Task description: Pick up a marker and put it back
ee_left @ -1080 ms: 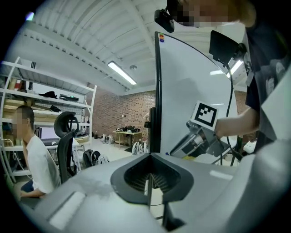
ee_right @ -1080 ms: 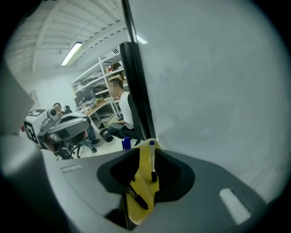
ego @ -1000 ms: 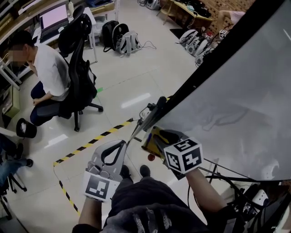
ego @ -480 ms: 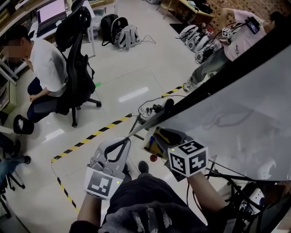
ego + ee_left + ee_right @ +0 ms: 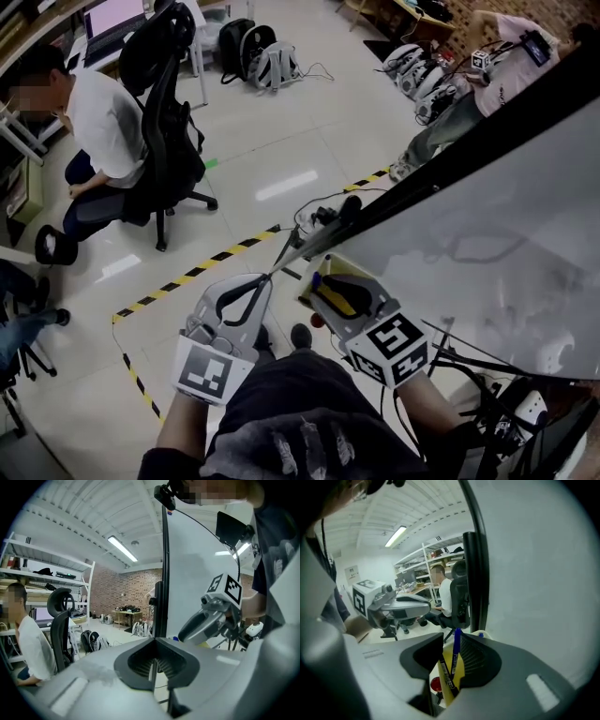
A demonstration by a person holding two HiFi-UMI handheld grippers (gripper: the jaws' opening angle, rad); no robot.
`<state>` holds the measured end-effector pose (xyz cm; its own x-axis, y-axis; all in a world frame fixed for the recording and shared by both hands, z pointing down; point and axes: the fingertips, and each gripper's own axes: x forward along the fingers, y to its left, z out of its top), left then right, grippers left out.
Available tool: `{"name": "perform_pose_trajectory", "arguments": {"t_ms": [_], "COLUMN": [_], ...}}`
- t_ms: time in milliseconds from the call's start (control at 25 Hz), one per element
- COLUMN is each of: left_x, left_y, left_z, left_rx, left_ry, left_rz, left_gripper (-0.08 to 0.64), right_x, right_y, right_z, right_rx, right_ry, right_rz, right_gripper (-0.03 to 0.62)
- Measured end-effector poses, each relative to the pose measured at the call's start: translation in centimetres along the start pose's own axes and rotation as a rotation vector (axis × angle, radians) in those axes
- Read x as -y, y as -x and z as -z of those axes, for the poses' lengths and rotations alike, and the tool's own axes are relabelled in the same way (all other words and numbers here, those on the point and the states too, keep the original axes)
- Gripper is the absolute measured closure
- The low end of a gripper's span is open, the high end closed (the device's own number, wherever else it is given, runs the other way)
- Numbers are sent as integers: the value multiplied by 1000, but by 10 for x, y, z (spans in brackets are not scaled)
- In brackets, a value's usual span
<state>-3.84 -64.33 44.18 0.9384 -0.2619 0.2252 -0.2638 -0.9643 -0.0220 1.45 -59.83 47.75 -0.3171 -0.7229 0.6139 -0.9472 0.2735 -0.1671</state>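
A broad whiteboard (image 5: pixel 487 244) fills the right side of the head view, its dark edge running diagonally. On the left, a person in a white shirt (image 5: pixel 94 131) sits in a black office chair (image 5: pixel 173 141). A line of yellow and black tape (image 5: pixel 206 267) crosses the pale floor.

The person wearing the camera holds both grippers low, near the board's edge. The left tongs (image 5: pixel 152 670) are closed to a thin slit with nothing between them.

The right tongs (image 5: pixel 452 660) are partly apart, reaching around a yellow holder (image 5: pixel 459 673) beside the board. A blue marker (image 5: pixel 456 651) stands nearly upright in that gap. A black marker (image 5: pixel 444 670) leans beside it. Yellow shows on either side of the pair, so neither looks pinched.
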Motion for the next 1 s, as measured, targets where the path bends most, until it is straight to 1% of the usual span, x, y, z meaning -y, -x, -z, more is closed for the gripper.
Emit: {"name": "perform_pose_trajectory", "arguments": {"t_ms": [200, 360, 520, 600, 680, 800, 1000], "left_x": [8, 8, 8, 8, 7, 8, 10], "left_y": [-1, 2, 6, 9, 10, 13, 12], "left_z": [-3, -3, -2, -3, -2, 10, -5], "left_rx": [-6, -7, -7, -4, -3, -12, -5], "left_ry": [-11, -5, 2, 1, -1, 5, -13], "left_rz": [-2, -18, -31, -36, -39, -41, -34], "left_gripper": [554, 554, 554, 554, 554, 554, 554], "right_x": [7, 5, 3, 3, 4, 6, 8], "right_y": [-8, -16, -20, -19, -19, -20, -17], "right_z": [1, 5, 7, 8, 8, 7, 5], "right_rx": [-16, -76, -107, -107, -102, -93, -59], "right_ry": [51, 101, 155, 182, 203, 229, 242], "right_rz": [69, 72, 96, 116, 130, 141, 144], "right_gripper": [491, 491, 491, 491, 505, 513, 545]}}
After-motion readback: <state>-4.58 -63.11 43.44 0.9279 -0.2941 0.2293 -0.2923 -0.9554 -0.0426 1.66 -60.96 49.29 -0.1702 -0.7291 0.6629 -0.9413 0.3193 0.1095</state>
